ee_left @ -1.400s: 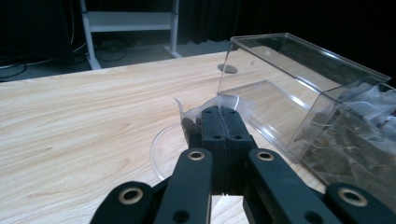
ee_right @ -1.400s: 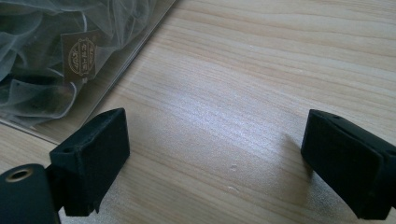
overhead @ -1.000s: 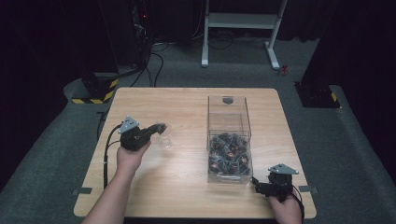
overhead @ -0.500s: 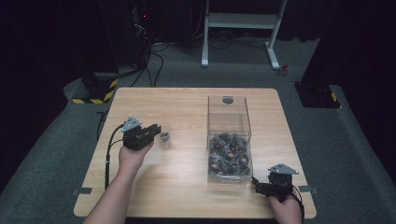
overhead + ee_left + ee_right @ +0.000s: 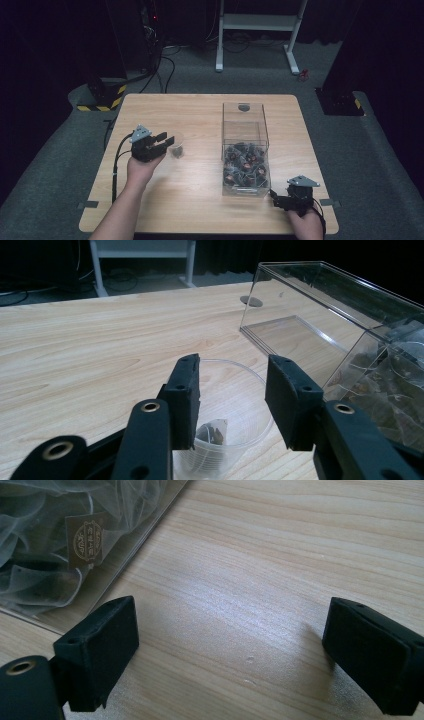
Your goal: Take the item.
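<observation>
L hand-held gripper [image 5: 166, 141] drew back off cup [image 5: 176, 148] — jaws just opening, R [image 5: 230, 655] released, wood table [image 5: 200, 200], dark room

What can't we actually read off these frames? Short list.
- Clear cup: base cut off by the left gripper view's bottom edge; left tool covers part of its rim.
- Sachet in the cup: label too small.
- Clear box: sachet count unreadable in the high view, piled and tiny.
- Right tool: body out of frame.

Overhead light is falling on the wooden table [image 5: 200, 200] alone, while the floor and background across the upper frame are sinking into near-black. In the right gripper view a pale sheen is glaring off the wood at centre. The high view is looking soft and grainy, with the near jaws blurring at the bottom edges of both gripper views.
</observation>
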`<state>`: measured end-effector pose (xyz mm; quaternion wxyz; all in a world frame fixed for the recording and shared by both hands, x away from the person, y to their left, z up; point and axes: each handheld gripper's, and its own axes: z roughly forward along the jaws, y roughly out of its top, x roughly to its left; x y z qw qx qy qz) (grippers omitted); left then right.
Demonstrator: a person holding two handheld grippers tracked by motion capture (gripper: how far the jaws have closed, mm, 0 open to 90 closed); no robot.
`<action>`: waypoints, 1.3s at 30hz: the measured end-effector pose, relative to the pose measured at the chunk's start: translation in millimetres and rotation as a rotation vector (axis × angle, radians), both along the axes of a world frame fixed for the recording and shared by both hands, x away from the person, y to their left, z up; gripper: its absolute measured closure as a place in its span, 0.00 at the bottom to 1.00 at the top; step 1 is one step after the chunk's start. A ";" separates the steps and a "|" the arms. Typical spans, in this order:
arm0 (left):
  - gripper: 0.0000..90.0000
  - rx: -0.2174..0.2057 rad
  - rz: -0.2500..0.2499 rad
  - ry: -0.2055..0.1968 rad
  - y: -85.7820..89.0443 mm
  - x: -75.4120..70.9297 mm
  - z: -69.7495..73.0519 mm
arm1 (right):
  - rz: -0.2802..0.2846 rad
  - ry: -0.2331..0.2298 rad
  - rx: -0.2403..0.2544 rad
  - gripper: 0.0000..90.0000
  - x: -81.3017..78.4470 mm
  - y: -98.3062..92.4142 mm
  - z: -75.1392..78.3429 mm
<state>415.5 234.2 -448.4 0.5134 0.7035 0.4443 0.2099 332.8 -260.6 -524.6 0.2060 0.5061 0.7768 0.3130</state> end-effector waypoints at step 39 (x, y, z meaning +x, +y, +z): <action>0.28 0.052 0.023 -0.002 14.6 -27.0 6.6 | 0.003 -0.001 -0.002 0.09 -0.1 -0.1 0.0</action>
